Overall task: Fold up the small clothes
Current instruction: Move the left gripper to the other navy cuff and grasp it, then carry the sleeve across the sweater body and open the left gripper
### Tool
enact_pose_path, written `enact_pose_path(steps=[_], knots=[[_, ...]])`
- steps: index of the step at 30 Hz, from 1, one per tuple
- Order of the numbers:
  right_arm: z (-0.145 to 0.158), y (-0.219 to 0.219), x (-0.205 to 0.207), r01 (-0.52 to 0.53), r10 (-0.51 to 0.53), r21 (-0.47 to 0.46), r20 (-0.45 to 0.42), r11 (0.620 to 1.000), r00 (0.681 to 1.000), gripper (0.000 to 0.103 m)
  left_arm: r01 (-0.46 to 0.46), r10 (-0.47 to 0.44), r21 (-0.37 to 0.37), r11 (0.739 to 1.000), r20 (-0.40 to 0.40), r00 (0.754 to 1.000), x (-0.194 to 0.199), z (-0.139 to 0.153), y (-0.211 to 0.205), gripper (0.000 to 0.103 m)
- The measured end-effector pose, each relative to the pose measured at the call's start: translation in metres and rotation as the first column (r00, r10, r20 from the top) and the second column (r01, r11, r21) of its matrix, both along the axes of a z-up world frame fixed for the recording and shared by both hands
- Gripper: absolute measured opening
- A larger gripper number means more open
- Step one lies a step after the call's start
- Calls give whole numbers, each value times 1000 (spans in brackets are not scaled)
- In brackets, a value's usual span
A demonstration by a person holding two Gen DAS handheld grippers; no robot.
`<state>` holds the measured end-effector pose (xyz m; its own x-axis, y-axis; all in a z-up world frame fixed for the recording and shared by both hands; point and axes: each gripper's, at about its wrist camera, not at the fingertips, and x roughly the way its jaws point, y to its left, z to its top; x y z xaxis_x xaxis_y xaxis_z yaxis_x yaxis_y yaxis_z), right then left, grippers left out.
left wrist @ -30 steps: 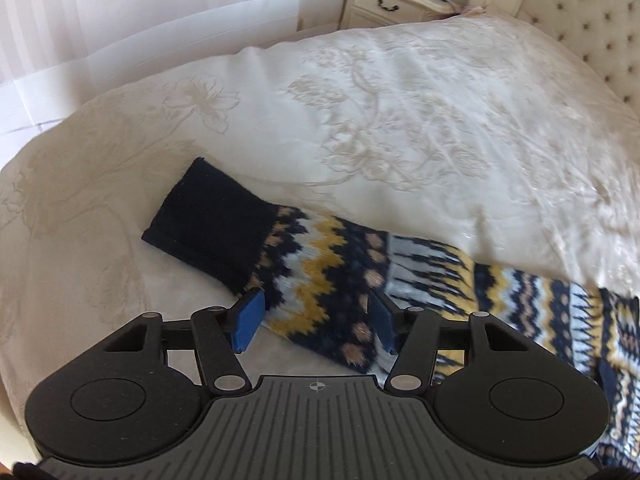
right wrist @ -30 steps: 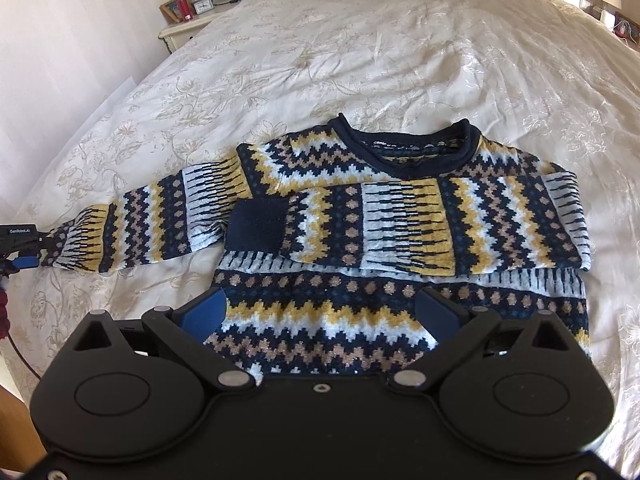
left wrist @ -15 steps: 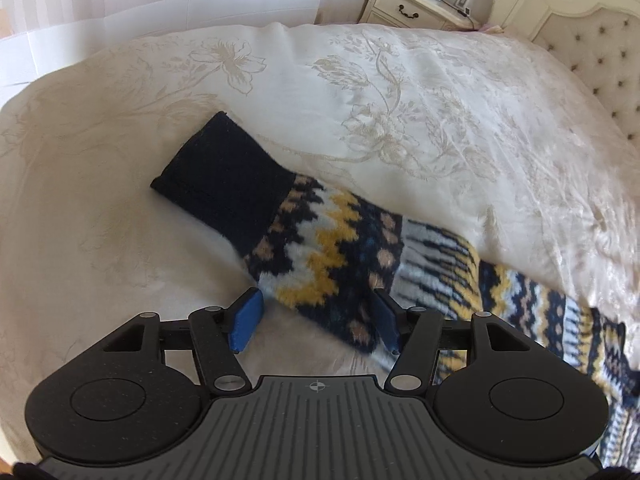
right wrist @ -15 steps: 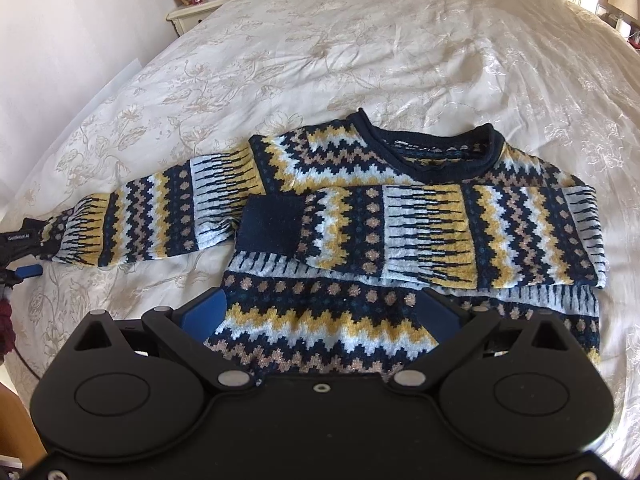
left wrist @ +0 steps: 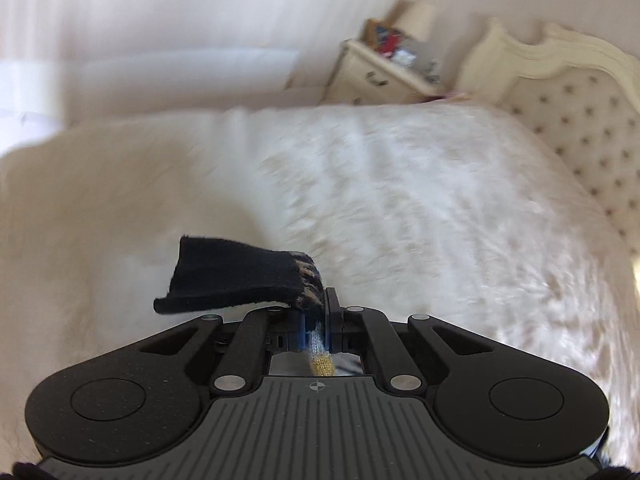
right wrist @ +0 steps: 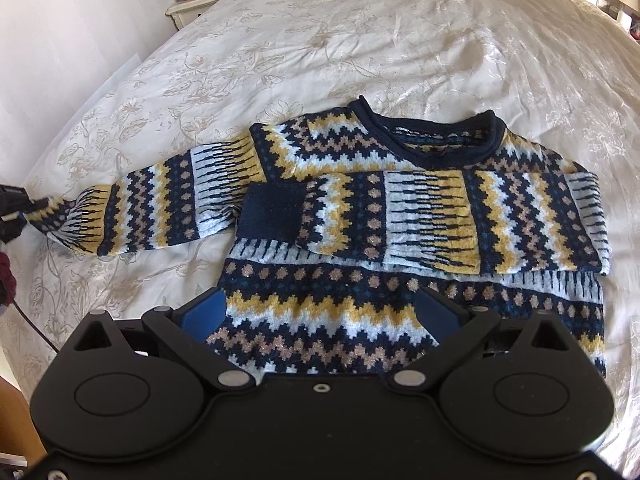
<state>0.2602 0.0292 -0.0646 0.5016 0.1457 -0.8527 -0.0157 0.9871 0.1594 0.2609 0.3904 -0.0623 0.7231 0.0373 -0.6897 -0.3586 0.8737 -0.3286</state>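
Left wrist: left tongs point(left wrist: 315, 322) pinch sweater cuff point(left wrist: 240, 276); right tongs point(right wrist: 320, 312) spread.

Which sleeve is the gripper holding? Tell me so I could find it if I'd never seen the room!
Start at the big cream flowered bed, then find the zigzag-patterned sweater lying on it. One sleeve is folded across its chest; the other sleeve stretches sideways toward the bed's edge. That stretched-out one is it: the left gripper is shut on it just behind its dark navy cuff.
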Motion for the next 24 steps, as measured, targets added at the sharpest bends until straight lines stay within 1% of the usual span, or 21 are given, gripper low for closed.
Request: enact_pose_path(steps=[2, 4, 8, 11, 12, 13, 15, 17, 24], knots=[[-3, -6, -2, 8, -8, 13, -11, 1000, 1000, 100, 63, -65, 40, 997, 45, 997, -1, 24, -21, 7], [-6, -13, -4, 9, -8, 25, -16, 1000, 1000, 100, 120, -126, 70, 990, 91, 988, -1, 46, -44, 7], [-9, -28, -12, 4, -3, 48, -17, 999, 1000, 100, 222, -241, 127, 967, 167, 956, -1, 85, -98, 7], [-11, -44, -18, 0, 1, 60, -21, 998, 1000, 100, 288, -311, 135, 948, 205, 928, 0, 101, -141, 7], [-11, -57, -23, -2, 4, 66, -22, 998, 1000, 100, 307, -330, 137, 942, 212, 920, -1, 105, -155, 7], [-11, -57, -23, -2, 4, 66, -22, 998, 1000, 100, 328, -352, 138, 934, 219, 910, -1, 108, -171, 7], [-11, -72, -27, 7, -5, 74, -17, 997, 1000, 100, 368, -393, 145, 918, 221, 893, 0, 108, -201, 7], [-10, -87, -31, 21, -20, 83, -9, 996, 1000, 100, 409, -433, 147, 900, 212, 876, 2, 105, -232, 7], [-7, -139, -47, 57, -60, 131, 20, 990, 998, 100, 513, -528, 128, 849, 179, 830, -1, 84, -327, 7]])
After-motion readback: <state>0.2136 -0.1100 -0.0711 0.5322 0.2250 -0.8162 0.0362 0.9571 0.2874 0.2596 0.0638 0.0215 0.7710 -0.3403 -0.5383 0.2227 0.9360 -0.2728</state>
